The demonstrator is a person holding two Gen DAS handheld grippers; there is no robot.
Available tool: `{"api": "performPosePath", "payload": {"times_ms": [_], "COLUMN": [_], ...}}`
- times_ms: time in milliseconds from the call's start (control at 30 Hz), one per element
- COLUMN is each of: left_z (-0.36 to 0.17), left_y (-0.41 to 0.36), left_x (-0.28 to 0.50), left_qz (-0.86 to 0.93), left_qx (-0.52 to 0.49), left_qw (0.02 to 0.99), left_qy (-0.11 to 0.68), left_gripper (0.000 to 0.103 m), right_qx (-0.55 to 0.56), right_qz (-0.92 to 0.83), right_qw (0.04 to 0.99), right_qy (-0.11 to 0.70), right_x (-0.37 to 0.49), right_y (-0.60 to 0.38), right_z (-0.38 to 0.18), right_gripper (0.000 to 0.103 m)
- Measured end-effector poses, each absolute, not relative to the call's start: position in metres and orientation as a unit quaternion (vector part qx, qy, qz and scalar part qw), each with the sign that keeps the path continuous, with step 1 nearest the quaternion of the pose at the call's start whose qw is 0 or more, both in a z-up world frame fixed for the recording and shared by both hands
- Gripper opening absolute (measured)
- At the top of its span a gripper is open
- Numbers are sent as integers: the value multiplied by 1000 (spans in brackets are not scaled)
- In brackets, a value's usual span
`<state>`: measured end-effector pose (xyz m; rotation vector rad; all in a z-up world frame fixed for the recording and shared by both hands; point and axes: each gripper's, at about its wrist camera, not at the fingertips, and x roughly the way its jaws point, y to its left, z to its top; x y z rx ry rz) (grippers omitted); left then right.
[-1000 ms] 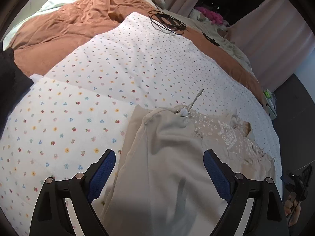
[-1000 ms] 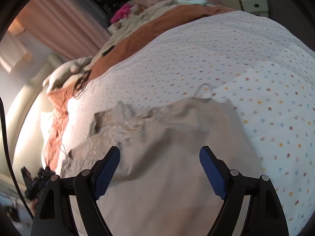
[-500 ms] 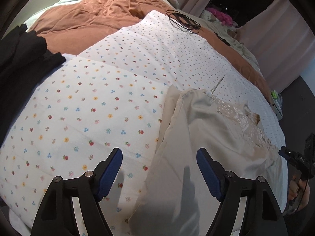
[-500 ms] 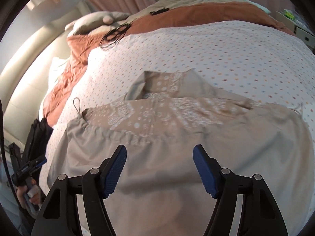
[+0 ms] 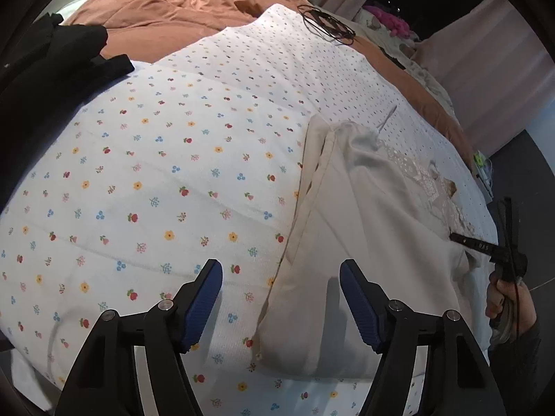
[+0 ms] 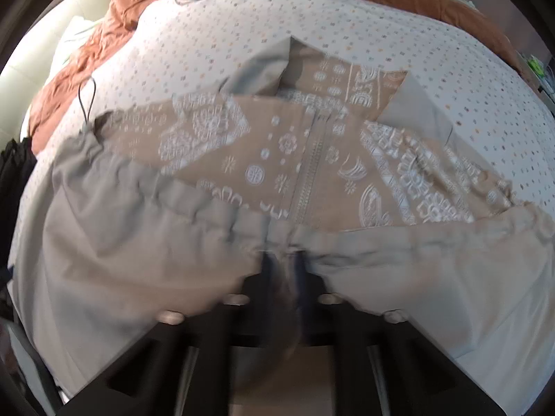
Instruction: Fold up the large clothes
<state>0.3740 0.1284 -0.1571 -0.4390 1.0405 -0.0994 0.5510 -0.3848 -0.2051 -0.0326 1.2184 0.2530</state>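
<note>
A beige garment [image 5: 374,228] with a tan white-patterned panel [image 6: 312,159] lies partly folded on the flowered bedspread [image 5: 156,173]. My left gripper [image 5: 281,298] is open and empty, above the garment's left edge near the bed's front. My right gripper [image 6: 282,267] is shut on the garment's gathered hem [image 6: 242,225], its fingers mostly buried in cloth. The right gripper also shows in the left wrist view [image 5: 485,248], at the garment's right side.
A black garment [image 5: 52,69] lies at the left of the bed. A brown duvet [image 5: 180,3] covers the far side, with a coil of black cable [image 5: 326,24] on it. Pink curtains [image 5: 485,69] hang beyond the bed.
My right gripper has closed on the garment's gathered hem; it was open above the cloth. My left gripper has drawn back to the left, off the garment.
</note>
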Motion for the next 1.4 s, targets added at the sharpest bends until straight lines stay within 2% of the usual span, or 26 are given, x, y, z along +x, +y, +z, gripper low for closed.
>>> {"api": "performPosePath", "payload": {"times_ms": [167, 233, 333, 567, 733, 833, 933, 1000, 1033, 1267, 1400], "left_z": [-161, -165, -172, -179, -184, -185, -186, -185, -185, -172, -167], "left_y": [120, 118, 116, 116, 122, 126, 127, 128, 129, 141, 149], "left_x": [371, 372, 372, 373, 376, 382, 387, 388, 387, 368, 351], "left_qz": [-48, -45, -39, -24, -8, -3, 4, 6, 5, -16, -24], "left_qx": [-200, -199, -198, -193, -199, -199, -193, -195, -198, -233, -254], "left_qw": [843, 839, 833, 831, 831, 833, 838, 839, 839, 837, 831], "left_qy": [497, 504, 514, 521, 519, 516, 510, 508, 507, 495, 494], "left_gripper": [64, 57, 52, 51, 38, 29, 26, 25, 25, 27, 36], "right_qx": [13, 18, 10, 6, -2, -11, -19, -13, -10, -4, -3], "right_qz": [120, 120, 118, 98, 81, 68, 60, 64, 70, 150, 177], "right_qw": [842, 852, 862, 855, 840, 838, 830, 833, 838, 834, 822], "right_qy": [526, 509, 493, 509, 536, 541, 555, 549, 541, 531, 541], "right_x": [558, 561, 566, 586, 597, 597, 595, 589, 585, 565, 563], "right_y": [-403, -405, -401, -396, -390, -385, -381, -379, -378, -329, -295], "right_z": [-164, -146, -131, -164, -208, -211, -202, -190, -183, -152, -158], "right_gripper": [3, 3, 3, 2, 3, 3, 11, 37, 40, 43, 43]}}
